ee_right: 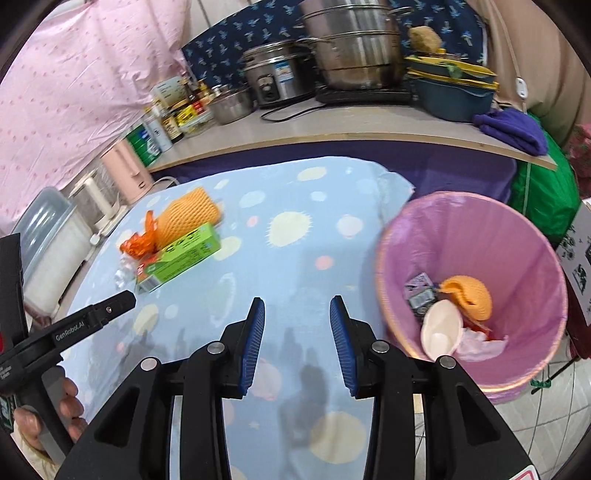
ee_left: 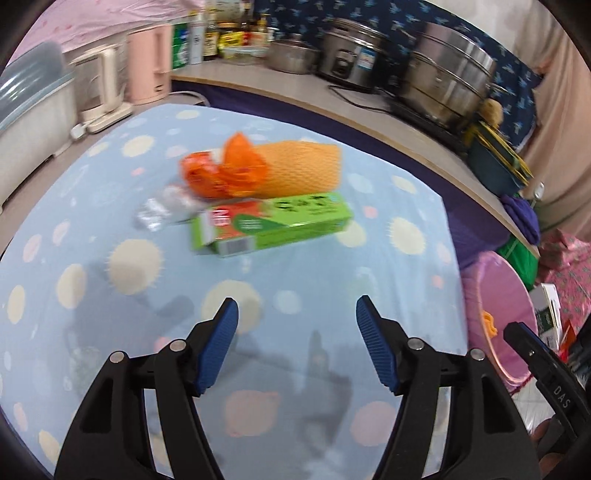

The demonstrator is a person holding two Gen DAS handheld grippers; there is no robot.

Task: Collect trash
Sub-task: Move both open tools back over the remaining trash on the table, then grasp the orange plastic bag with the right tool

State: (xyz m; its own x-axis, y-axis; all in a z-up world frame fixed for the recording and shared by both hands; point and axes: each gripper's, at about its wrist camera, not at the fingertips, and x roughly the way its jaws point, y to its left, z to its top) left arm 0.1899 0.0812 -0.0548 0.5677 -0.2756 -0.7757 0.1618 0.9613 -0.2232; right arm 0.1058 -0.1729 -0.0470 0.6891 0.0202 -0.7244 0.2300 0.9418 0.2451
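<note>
On the blue spotted tablecloth (ee_left: 332, 302) lie a green carton (ee_left: 269, 223), an orange foam net sleeve (ee_left: 299, 171), a crumpled orange wrapper (ee_left: 225, 171) and a clear crinkled wrapper (ee_left: 162, 210). The same pile shows in the right wrist view: carton (ee_right: 181, 258), net (ee_right: 188, 214), orange wrapper (ee_right: 138, 243). My left gripper (ee_left: 297, 317) is open and empty, short of the carton. My right gripper (ee_right: 297, 317) is open and empty over the cloth. The pink-lined trash bin (ee_right: 517, 240) stands right of the table and holds several pieces of trash.
A counter behind the table carries steel pots (ee_right: 354, 48), a rice cooker (ee_right: 273, 77), bottles and jars (ee_left: 221, 33). A pink kettle (ee_left: 147, 70) and a white appliance (ee_left: 103, 88) stand at the table's far left. The bin's rim (ee_left: 502, 317) shows at the left view's right.
</note>
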